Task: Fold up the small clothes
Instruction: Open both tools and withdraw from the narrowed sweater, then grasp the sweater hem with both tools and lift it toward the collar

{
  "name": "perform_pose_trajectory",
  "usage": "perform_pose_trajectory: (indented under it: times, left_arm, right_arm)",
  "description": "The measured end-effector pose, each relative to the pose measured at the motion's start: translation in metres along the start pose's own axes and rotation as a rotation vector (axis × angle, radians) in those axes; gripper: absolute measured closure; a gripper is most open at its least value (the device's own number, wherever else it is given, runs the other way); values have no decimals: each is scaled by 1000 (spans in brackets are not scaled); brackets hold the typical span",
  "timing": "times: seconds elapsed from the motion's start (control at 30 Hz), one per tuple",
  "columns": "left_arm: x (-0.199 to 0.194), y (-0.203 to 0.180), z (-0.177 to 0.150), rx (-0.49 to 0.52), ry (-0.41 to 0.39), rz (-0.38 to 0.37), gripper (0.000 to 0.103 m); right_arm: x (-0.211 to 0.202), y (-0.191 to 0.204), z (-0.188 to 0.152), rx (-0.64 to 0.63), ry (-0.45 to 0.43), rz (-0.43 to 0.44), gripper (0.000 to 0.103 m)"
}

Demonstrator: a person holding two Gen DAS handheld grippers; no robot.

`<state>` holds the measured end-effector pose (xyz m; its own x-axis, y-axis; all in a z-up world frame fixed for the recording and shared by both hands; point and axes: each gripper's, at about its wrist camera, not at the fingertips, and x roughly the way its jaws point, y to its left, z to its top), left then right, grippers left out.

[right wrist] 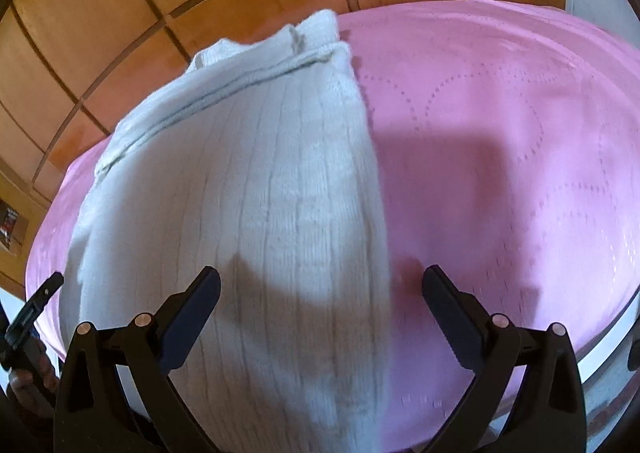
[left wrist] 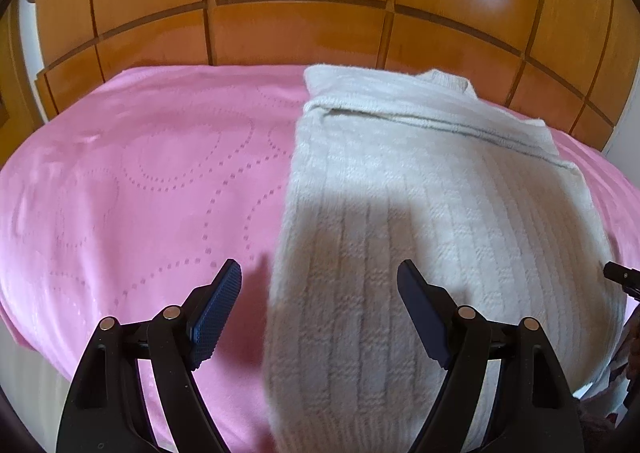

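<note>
A cream knitted sweater (left wrist: 432, 213) lies on a pink blanket (left wrist: 140, 181), folded into a long strip with its collar at the far end. My left gripper (left wrist: 320, 273) is open and empty above the sweater's near left edge. The sweater also shows in the right wrist view (right wrist: 248, 213). My right gripper (right wrist: 320, 281) is open and empty above the sweater's near right edge, one finger over the knit and one over the blanket (right wrist: 520, 173). The other gripper's tip shows at the right edge of the left wrist view (left wrist: 624, 277) and at the left edge of the right wrist view (right wrist: 36, 305).
A wooden panelled headboard or wardrobe (left wrist: 300, 25) stands behind the bed. The blanket spreads wide to the left of the sweater in the left wrist view and to the right in the right wrist view. The bed's near edge drops off close to the grippers.
</note>
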<state>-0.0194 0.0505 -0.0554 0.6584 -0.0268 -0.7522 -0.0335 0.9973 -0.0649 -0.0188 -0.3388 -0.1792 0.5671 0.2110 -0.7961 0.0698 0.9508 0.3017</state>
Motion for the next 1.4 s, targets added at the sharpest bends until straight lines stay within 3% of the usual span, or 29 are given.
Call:
perform_pose_trajectory:
  times: [0.17, 0.33, 0.37, 0.43, 0.57, 0.63, 0.8, 0.93, 1.03, 1.17, 1.23, 1.27, 1.3, 1.33, 1.37, 1.4]
  left_arm:
    - [1, 15, -12, -21, 56, -60, 26]
    - [-2, 27, -28, -35, 132, -196, 57]
    - [-3, 27, -29, -35, 139, -212, 59]
    - [-6, 27, -35, -22, 150, -255, 66]
    - [-8, 21, -41, 23, 169, -277, 91]
    - [-12, 24, -37, 8, 157, -293, 94]
    - [-23, 37, -6, -108, 129, -470, 94]
    - [-19, 39, 26, -185, 68, -546, 95]
    - [-2, 33, 54, -210, 49, -559, 95]
    - [33, 26, 90, -233, 53, -519, 96]
    - [55, 25, 109, -256, 65, -454, 96]
    - [61, 26, 115, -268, 71, -442, 96]
    - [69, 28, 122, -294, 80, -430, 95]
    - [72, 33, 126, -321, 80, -421, 91]
    - [74, 38, 129, -343, 74, -415, 73]
    - [74, 43, 129, -352, 63, -412, 60]
  right_arm:
    - [-9, -6, -19, 1, 48, 43, 2]
    - [-16, -12, -39, 52, 140, 139, 3]
    - [-15, -12, -44, 59, 168, 167, 6]
    - [-13, -8, -54, 42, 205, 171, 20]
    - [-15, -9, -57, 27, 212, 149, 74]
    - [-22, -6, -51, 15, 207, 192, 89]
    - [-44, 6, -16, 19, 93, 323, 89]
    - [-40, 0, 20, 100, 10, 376, 89]
    - [-30, -8, 44, 173, -28, 367, 89]
    - [-8, -19, 78, 258, -54, 340, 89]
    - [1, -24, 92, 293, -68, 341, 88]
    - [4, -26, 97, 311, -76, 339, 78]
    - [5, -27, 102, 326, -89, 342, 48]
    - [1, -30, 104, 341, -115, 343, 33]
    - [-7, -34, 105, 352, -160, 343, 19]
    - [-10, -36, 107, 349, -171, 345, 17]
